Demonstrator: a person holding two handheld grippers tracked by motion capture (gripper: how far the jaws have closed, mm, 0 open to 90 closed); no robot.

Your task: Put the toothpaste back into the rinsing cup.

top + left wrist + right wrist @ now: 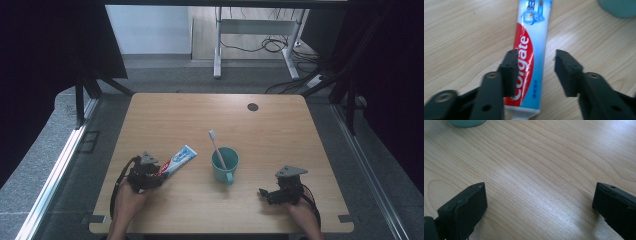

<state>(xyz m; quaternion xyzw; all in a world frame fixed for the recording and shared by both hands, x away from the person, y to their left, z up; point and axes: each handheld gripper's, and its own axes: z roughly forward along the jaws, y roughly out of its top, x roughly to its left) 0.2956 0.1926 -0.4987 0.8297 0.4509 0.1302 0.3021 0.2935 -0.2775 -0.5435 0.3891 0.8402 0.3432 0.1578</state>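
Note:
A red, white and blue toothpaste tube (pixel 179 158) lies flat on the wooden table (pixel 190 115), left of a teal cup (pixel 225 166) that holds a white toothbrush (pixel 215 145) leaning up and left. My left gripper (pixel 161 173) hovers over the tube's near end. In the left gripper view its jaws (pixel 536 57) stand apart over the tube (pixel 531 40): one jaw overlaps the red print, the other is clear of the tube's side, and neither presses on it. My right gripper (pixel 263 193) rests at the front right, open wide over bare wood (pixel 540 192).
A small dark round disc (pixel 252 106) sits near the table's far edge. The cup's rim shows at the top of the left gripper view (pixel 619 7) and of the right gripper view (pixel 466 122). Beyond the table stand a desk frame and cables (pixel 272 45).

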